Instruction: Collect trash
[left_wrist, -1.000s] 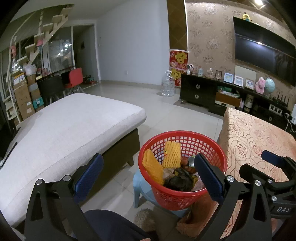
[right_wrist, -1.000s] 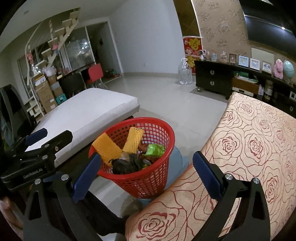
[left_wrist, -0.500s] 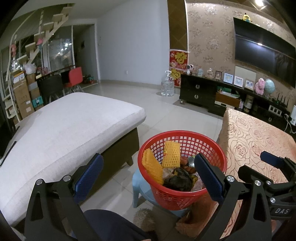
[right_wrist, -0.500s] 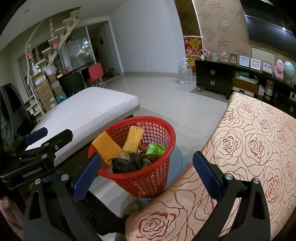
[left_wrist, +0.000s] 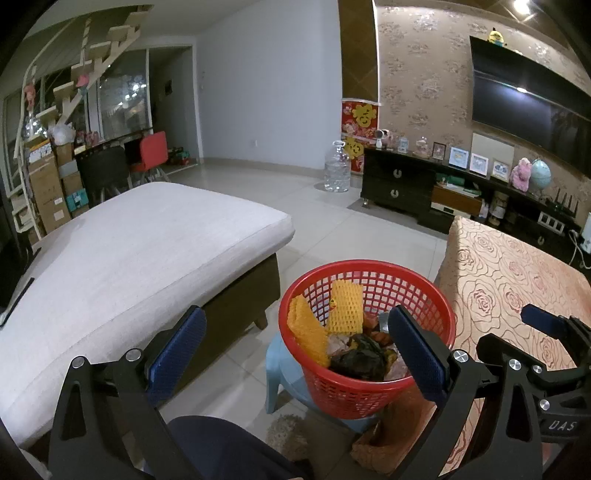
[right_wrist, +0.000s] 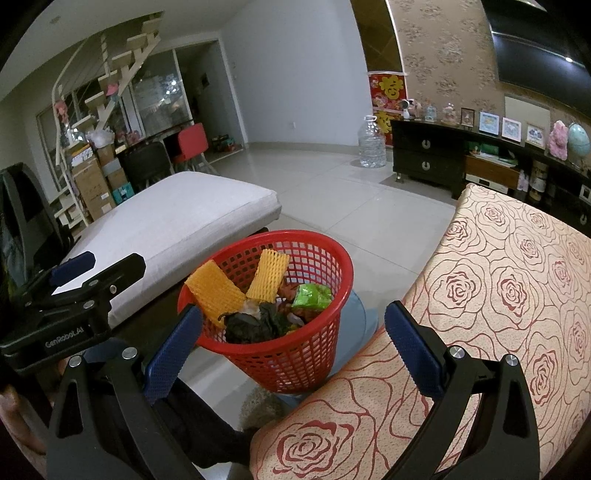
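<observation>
"GenRobot.AI" runs in pale letters along the black body of the left gripper (right_wrist: 74, 291) in the right wrist view. On the right gripper (left_wrist: 543, 384), seen from the left wrist, only "DAS" shows — the rest is cut off.

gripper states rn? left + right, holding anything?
left gripper: open, holding nothing.
right gripper: open, holding nothing.

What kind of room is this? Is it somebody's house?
Most likely a home living room. A big TV hangs on a papered wall above a dark cabinet with framed pictures and toys, and a staircase rises at the back. A red basket of trash sits on the tiled floor area.
</observation>
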